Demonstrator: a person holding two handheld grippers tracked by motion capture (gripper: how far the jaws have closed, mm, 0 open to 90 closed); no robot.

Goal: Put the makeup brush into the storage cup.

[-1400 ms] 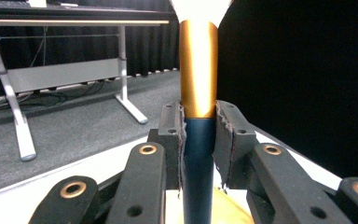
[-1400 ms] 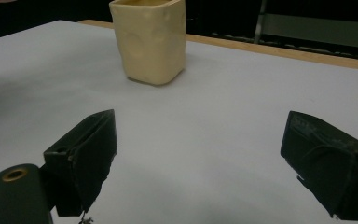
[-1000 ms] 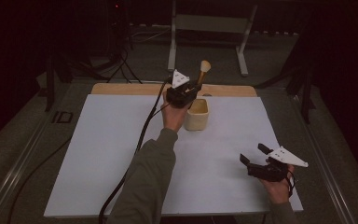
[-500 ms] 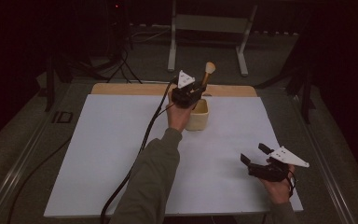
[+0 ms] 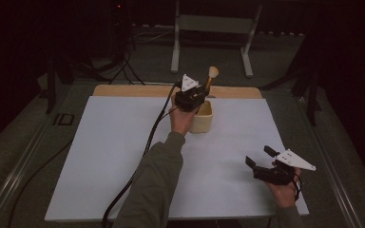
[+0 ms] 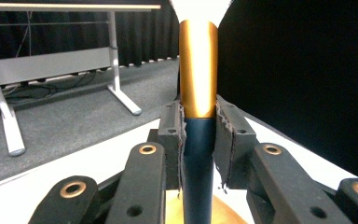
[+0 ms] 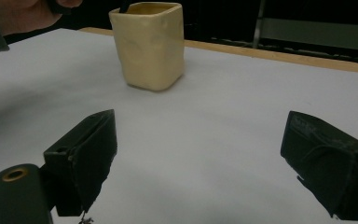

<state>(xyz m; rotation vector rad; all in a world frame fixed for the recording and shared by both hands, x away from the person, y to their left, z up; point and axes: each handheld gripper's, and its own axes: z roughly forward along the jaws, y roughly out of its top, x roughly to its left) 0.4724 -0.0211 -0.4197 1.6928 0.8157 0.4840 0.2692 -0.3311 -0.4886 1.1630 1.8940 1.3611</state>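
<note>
While left tongs (image 5: 200,91) clamp brush (image 5: 211,76) w/ handle end in cream cup (image 5: 203,118), right tongs (image 5: 262,157) gape apart, holding nothing.

One cream square-sided cup (image 5: 203,117) stands on the white worktop (image 5: 114,156). One brush with a gold ferrule and dark handle (image 6: 198,93). Two black grippers.

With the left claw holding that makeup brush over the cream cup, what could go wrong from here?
1. The left claw grips the makeup brush right where its gold ferrule meets the dark handle; on that smooth, tapered spot it might slip or pivot.
2. The brush's lower end reaches into the cream cup, which nothing steadies; a sideways pull could tip or drag it across the white table.
3. The right claw rests open, well away, too far to catch the cup.
</note>
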